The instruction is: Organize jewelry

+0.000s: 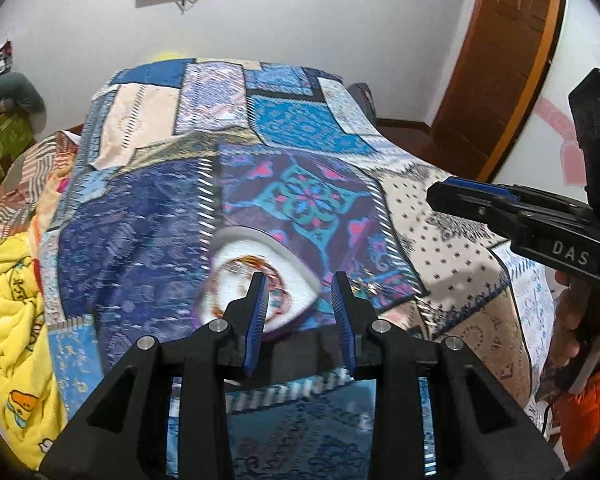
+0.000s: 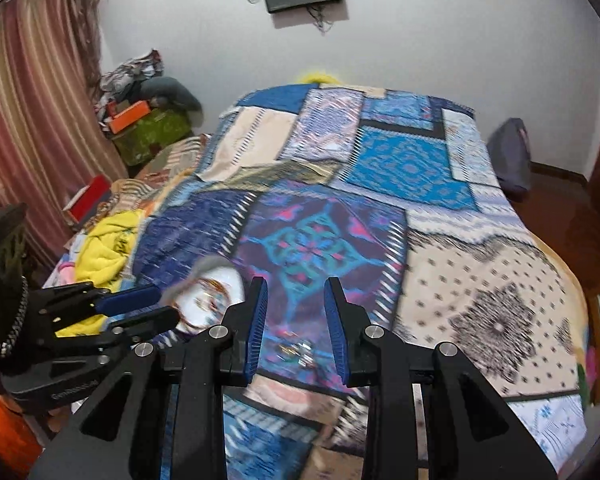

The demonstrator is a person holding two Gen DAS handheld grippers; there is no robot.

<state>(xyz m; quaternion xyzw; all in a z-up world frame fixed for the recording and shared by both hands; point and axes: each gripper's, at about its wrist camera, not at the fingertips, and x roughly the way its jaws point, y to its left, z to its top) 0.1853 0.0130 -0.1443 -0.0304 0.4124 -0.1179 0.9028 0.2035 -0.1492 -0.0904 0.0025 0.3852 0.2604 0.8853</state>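
Observation:
A heart-shaped jewelry box (image 1: 260,276) with a white lining lies open on the patchwork bedspread (image 1: 148,232), with colourful bangles (image 1: 256,264) inside; the picture is blurred. My left gripper (image 1: 300,284) is open and empty, right above the box. The box also shows in the right wrist view (image 2: 212,296). A small pile of loose jewelry (image 2: 296,350) lies on the bedspread between the fingers of my right gripper (image 2: 296,290), which is open and empty above it. The left gripper (image 2: 140,308) shows at the left of that view, the right gripper (image 1: 452,194) at the right of the left one.
A yellow blanket (image 1: 12,320) is bunched at the bed's left side. Boxes and clothes (image 2: 140,120) are stacked in the far left corner beside a striped curtain (image 2: 28,100). A wooden door (image 1: 500,60) stands at the right. A dark cushion (image 2: 512,156) sits by the bed's far right.

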